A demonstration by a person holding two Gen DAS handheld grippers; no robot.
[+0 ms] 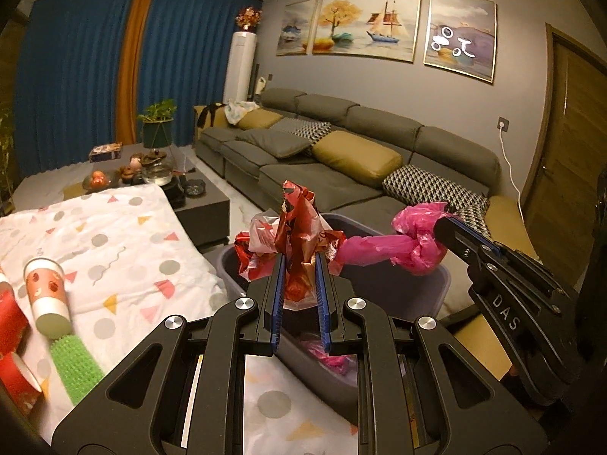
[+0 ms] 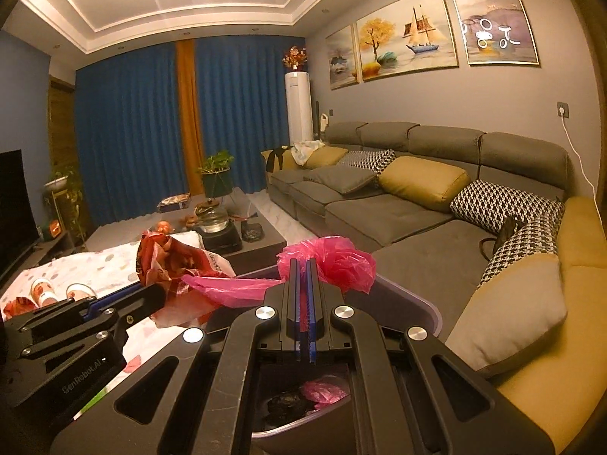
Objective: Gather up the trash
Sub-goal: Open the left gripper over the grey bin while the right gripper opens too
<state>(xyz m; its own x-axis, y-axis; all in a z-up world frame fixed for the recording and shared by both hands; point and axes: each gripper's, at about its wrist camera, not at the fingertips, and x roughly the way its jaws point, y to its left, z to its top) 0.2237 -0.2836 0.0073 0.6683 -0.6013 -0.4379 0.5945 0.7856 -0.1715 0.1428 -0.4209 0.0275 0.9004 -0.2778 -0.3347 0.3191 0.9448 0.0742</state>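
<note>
My left gripper (image 1: pixel 299 258) is shut on a crumpled red plastic bag (image 1: pixel 299 227) and holds it above the grey trash bin (image 1: pixel 428 295). My right gripper (image 2: pixel 302 263) is shut on a pink plastic bag (image 2: pixel 337 261), also over the bin (image 2: pixel 425 311). A twisted strand of the pink bag (image 1: pixel 375 250) stretches toward the red bag (image 2: pixel 170 261). The right gripper (image 1: pixel 440 227) shows in the left wrist view and the left gripper (image 2: pixel 159 292) in the right wrist view. More pink plastic (image 2: pixel 326 390) lies inside the bin.
A table with a white patterned cloth (image 1: pixel 106 242) stands to the left, with a paper cup (image 1: pixel 47 295), a green roller (image 1: pixel 74 367) and red tape rolls (image 1: pixel 15 379). A dark coffee table (image 1: pixel 197 197) stands behind it. A grey sofa (image 2: pixel 417 220) runs along the right.
</note>
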